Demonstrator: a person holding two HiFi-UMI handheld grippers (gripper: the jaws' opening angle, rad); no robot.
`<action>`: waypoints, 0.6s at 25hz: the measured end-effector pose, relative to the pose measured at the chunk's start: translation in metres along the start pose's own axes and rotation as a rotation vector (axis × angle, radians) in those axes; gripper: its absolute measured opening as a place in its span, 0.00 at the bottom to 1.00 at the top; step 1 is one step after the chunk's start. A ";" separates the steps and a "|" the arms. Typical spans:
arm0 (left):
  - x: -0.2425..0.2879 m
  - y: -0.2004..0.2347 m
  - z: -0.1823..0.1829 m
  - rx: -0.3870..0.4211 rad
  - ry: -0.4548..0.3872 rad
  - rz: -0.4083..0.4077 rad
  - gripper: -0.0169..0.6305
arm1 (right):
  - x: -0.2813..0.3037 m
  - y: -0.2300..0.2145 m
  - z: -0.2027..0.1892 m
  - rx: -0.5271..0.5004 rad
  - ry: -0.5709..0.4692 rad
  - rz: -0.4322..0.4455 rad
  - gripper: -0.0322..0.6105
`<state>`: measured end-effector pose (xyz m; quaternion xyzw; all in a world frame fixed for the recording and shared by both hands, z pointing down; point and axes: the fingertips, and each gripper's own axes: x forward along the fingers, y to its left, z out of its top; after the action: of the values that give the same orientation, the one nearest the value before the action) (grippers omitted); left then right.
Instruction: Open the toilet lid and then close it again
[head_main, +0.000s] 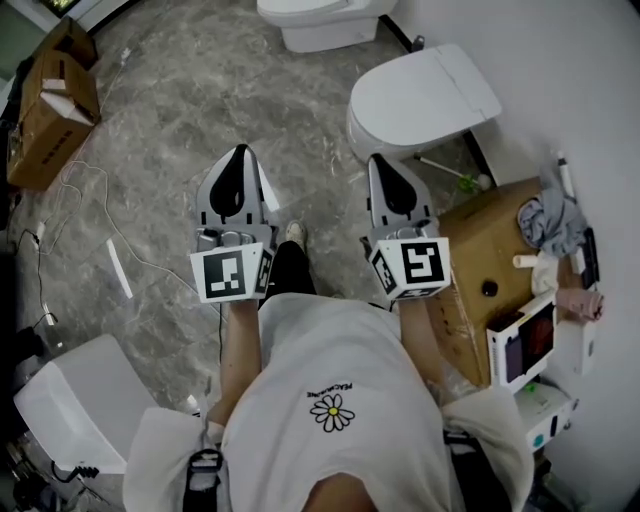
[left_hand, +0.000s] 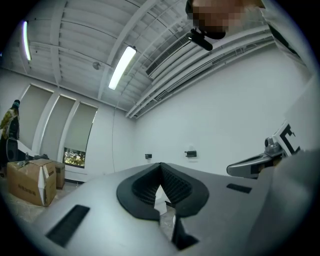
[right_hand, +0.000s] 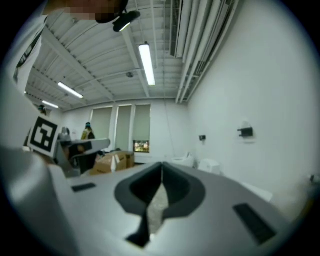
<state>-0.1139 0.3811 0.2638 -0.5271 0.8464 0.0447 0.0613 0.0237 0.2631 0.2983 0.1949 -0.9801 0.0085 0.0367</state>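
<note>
The white toilet (head_main: 420, 95) stands against the wall at the upper right of the head view, its lid down flat. My right gripper (head_main: 378, 160) points toward it from just short of the bowl's near edge, touching nothing. To its left, my left gripper (head_main: 240, 150) hangs over bare floor. Both are shut with nothing between the jaws. In the left gripper view the left gripper (left_hand: 161, 166) has its dark pads meeting, and so does the right gripper (right_hand: 161, 165) in its own view. The right gripper view shows two white toilets (right_hand: 209, 164) far off and small.
A second toilet (head_main: 320, 20) sits at the top edge. A cardboard box (head_main: 490, 255) with cloths and small items stands at the right beside a toilet brush (head_main: 450, 170). More boxes (head_main: 50, 110) are far left, cables (head_main: 80, 190) cross the marble floor, and a white fixture (head_main: 70, 400) is lower left.
</note>
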 end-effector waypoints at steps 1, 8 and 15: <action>0.011 0.007 -0.005 0.002 0.002 -0.007 0.06 | 0.012 -0.003 0.002 -0.004 0.002 -0.013 0.10; 0.091 0.046 -0.027 -0.051 0.032 -0.064 0.06 | 0.084 -0.034 0.011 0.016 0.039 -0.121 0.10; 0.163 0.061 -0.027 -0.047 0.042 -0.157 0.06 | 0.127 -0.055 0.000 0.050 0.098 -0.186 0.10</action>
<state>-0.2415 0.2595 0.2669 -0.5941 0.8022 0.0487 0.0345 -0.0727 0.1641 0.3077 0.2854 -0.9543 0.0388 0.0802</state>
